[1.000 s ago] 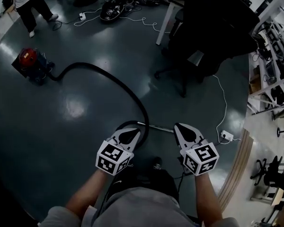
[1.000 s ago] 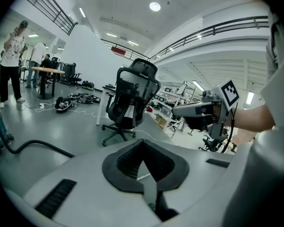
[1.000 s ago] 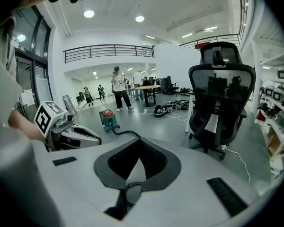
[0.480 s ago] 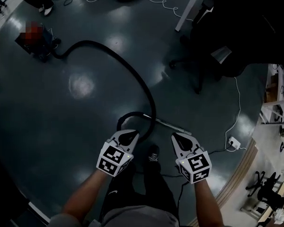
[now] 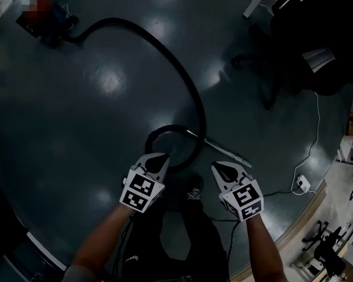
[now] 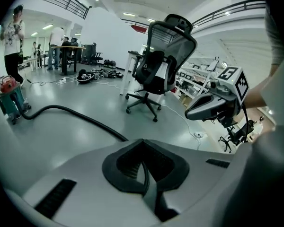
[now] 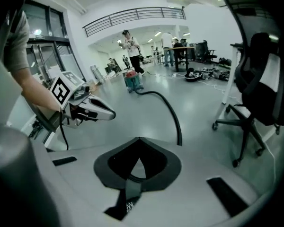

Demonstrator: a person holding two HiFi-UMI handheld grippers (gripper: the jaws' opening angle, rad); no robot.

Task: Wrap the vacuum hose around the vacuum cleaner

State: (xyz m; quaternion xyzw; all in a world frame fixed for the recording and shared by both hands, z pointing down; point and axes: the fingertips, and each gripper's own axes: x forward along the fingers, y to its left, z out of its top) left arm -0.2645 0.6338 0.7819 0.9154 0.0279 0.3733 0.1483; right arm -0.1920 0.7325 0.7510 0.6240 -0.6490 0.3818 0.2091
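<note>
The red and blue vacuum cleaner (image 5: 44,16) stands on the floor at the far upper left. Its black hose (image 5: 176,69) sweeps across the floor and curls into a loop (image 5: 165,131) just ahead of my left gripper (image 5: 159,157). A metal wand (image 5: 220,148) runs from the loop toward my right gripper (image 5: 219,168). Both grippers are shut and hold nothing, and neither touches the hose. In the left gripper view the hose (image 6: 75,115) leads to the vacuum (image 6: 9,96). In the right gripper view the hose (image 7: 168,110) arcs back to the vacuum (image 7: 131,79).
A black office chair (image 5: 306,46) stands at the upper right. A white power strip (image 5: 304,184) with its cable lies at the right. My own shoe (image 5: 193,194) sits between the grippers. A person (image 7: 130,44) stands beside the vacuum, with desks and cables behind.
Both grippers have sunk toward the floor and tilted downward. The hose loop and wand now lie closer below them. The jaws stayed shut.
</note>
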